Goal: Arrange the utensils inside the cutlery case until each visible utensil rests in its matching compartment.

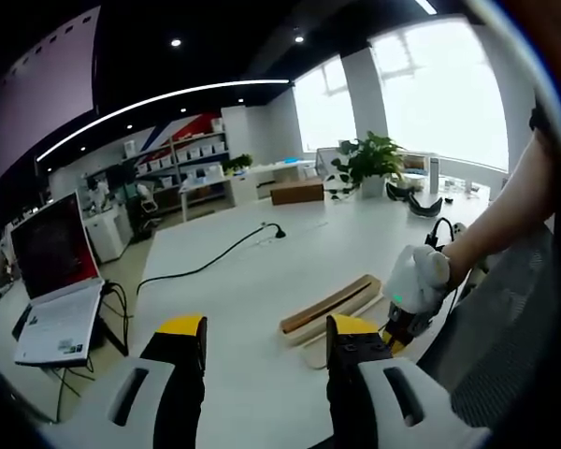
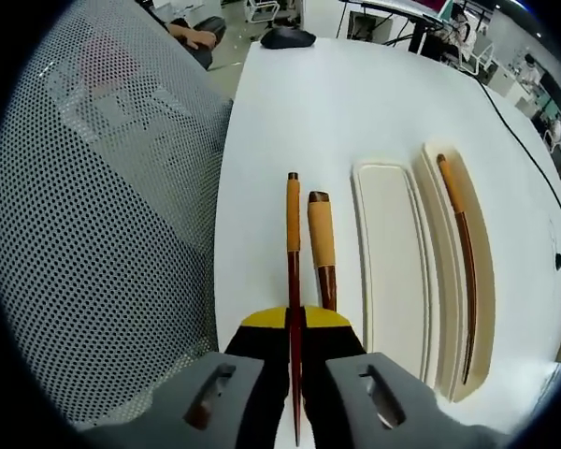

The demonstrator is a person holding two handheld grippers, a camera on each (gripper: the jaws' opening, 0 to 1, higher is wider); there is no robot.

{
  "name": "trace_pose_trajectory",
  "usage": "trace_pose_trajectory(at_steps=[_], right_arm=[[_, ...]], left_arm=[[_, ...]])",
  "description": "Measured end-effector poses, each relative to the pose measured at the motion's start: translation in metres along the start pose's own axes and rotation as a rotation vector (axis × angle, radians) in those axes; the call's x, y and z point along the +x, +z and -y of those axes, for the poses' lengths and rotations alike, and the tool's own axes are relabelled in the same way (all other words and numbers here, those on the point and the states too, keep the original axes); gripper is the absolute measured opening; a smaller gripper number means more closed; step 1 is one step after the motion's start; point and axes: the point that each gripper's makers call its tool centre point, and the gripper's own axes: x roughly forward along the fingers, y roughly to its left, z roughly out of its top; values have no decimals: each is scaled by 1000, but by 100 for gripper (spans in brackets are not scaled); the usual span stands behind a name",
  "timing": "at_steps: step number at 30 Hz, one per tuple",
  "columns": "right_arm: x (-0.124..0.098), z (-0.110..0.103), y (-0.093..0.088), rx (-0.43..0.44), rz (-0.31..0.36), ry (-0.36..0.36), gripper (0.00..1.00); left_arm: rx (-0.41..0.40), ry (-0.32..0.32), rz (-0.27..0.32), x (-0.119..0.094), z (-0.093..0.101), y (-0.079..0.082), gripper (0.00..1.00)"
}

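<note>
Right gripper (image 2: 295, 323): yellow-tipped black jaws clamped on slim brown chopstick with orange handle (image 2: 294, 271), held above white table (image 2: 355, 103) near its mesh-chair edge. Thicker brown-and-orange utensil (image 2: 323, 248) lying just beside it. Cream oval cutlery case (image 2: 391, 262) beyond, second chopstick (image 2: 463, 253) resting in far compartment.

Left gripper (image 1: 266, 351): jaws wide apart, nothing between, over table. White-gloved hand (image 1: 416, 279) beside case (image 1: 332, 307).
</note>
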Motion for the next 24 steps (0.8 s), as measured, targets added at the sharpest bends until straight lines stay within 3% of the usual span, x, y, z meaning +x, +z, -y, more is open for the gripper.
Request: trace_pose_trajectory(at_steps=[24], right_arm=[[-10, -6, 7, 28, 19, 23, 0]], left_arm=[[-2, 5, 0, 0, -1, 0, 52]])
